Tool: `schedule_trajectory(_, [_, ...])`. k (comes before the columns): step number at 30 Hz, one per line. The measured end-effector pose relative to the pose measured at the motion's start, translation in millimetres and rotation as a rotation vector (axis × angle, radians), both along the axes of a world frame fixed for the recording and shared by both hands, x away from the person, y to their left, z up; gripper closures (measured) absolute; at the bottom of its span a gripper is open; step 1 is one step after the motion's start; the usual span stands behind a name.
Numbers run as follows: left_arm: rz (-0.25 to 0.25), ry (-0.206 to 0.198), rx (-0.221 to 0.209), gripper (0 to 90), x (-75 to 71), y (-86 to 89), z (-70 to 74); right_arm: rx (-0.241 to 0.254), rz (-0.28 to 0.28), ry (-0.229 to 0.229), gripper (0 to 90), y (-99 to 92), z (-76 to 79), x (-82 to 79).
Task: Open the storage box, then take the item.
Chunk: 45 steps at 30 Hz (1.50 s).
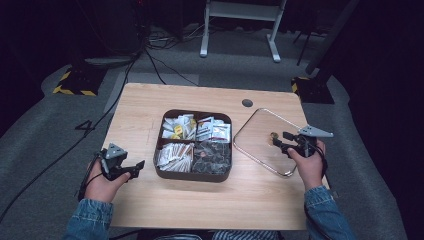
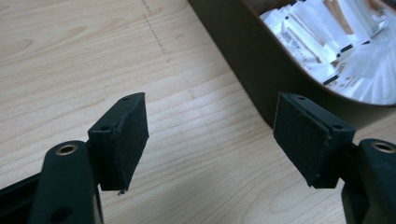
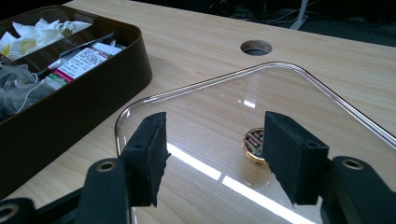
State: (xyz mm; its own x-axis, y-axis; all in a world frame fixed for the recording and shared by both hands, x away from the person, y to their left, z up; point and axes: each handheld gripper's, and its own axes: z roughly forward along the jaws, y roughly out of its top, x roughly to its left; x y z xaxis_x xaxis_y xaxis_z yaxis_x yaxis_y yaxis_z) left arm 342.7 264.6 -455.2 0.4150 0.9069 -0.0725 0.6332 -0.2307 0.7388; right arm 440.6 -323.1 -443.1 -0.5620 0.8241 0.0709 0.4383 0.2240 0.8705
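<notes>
Dark room, grey carpet and trailing cables beyond; pale wooden surface [image 1: 150,200] carries a brown compartment box [image 1: 194,175] of sachets and tea bags, and a clear lid [image 1: 260,145] lying flat beside it.

Right hand-held gripper [image 1: 281,140] hangs above the lid's near side; jaws apart, nothing between the pads; the lid's small gold knob [image 3: 252,144] sits just ahead of and below its right pad, not gripped. Left hand-held gripper [image 1: 139,167] hovers beside the box's left wall; jaws wide apart, empty, surface visible between them.

Step in hand, as judged: lid is off and resting on the surface, box open, both grippers free of it; likely the pause between parting with the lid and the next handling of it or of the contents. If the lid goes back on, next move calls for the right jaws to drop and centre on the knob, close squarely, lift level, then carry toward the box, which lies to that gripper's left; the left could steady the box wall.

View differences: right gripper view shows the knob's printed face, the lid's raised rim and glare streaks, and the round cable hole [image 3: 255,47] beyond; high view gives the box's four compartments and both hands' placing; left gripper view [image 2: 210,140] shows the box's dark outer wall [image 2: 243,70] close by its right jaw, white sachets [image 2: 322,42] above the rim.
</notes>
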Motion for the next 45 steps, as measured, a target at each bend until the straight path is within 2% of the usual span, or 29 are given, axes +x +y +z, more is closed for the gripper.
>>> schedule_trajectory(3, [0.014, -0.001, -0.004, 26.7, 0.8, -0.9, 3.4, 0.008, -0.005, 0.0, 40.9, -3.2, 0.9, -2.1])
schedule_trajectory(6, [0.022, 0.01, -0.028, 27.2, 1.2, -3.5, 6.3, 0.017, -0.01, 0.0, 42.3, -5.6, 1.8, -3.5])
schedule_trajectory(15, [-0.054, -0.042, -0.046, 32.6, 7.6, -24.9, 24.7, 0.016, -0.016, 0.006, 42.8, -12.0, 1.5, -16.2])
schedule_trajectory(17, [-0.077, -0.043, -0.056, 35.0, 9.7, -30.5, 28.6, 0.016, -0.024, 0.009, 42.8, -15.6, 0.7, -19.4])
schedule_trajectory(21, [-0.117, -0.06, -0.064, 35.7, 14.7, -41.0, 35.4, 0.026, -0.049, 0.008, 42.8, -24.4, 0.9, -26.8])
schedule_trajectory(25, [-0.136, -0.077, -0.069, 35.8, 18.7, -48.8, 39.9, 0.023, -0.054, 0.002, 42.8, -26.4, 1.6, -30.3])
schedule_trajectory(32, [-0.159, -0.063, -0.07, 37.9, 28.3, -61.4, 39.4, 0.008, -0.032, 0.019, 42.7, -17.1, -1.3, -34.3])
schedule_trajectory(34, [-0.154, -0.041, -0.07, 41.8, 30.5, -64.3, 39.0, 0.003, -0.027, 0.022, 42.7, -14.7, -2.0, -34.3])
schedule_trajectory(39, [-0.138, -0.004, -0.024, 49.5, 37.7, -71.9, 32.8, -0.007, -0.011, 0.026, 42.6, -9.1, -3.7, -33.6])
schedule_trajectory(45, [-0.122, 0.046, -0.003, 56.0, 45.3, -78.0, 20.7, -0.014, 0.003, 0.025, 42.5, -4.7, -2.9, -34.5])
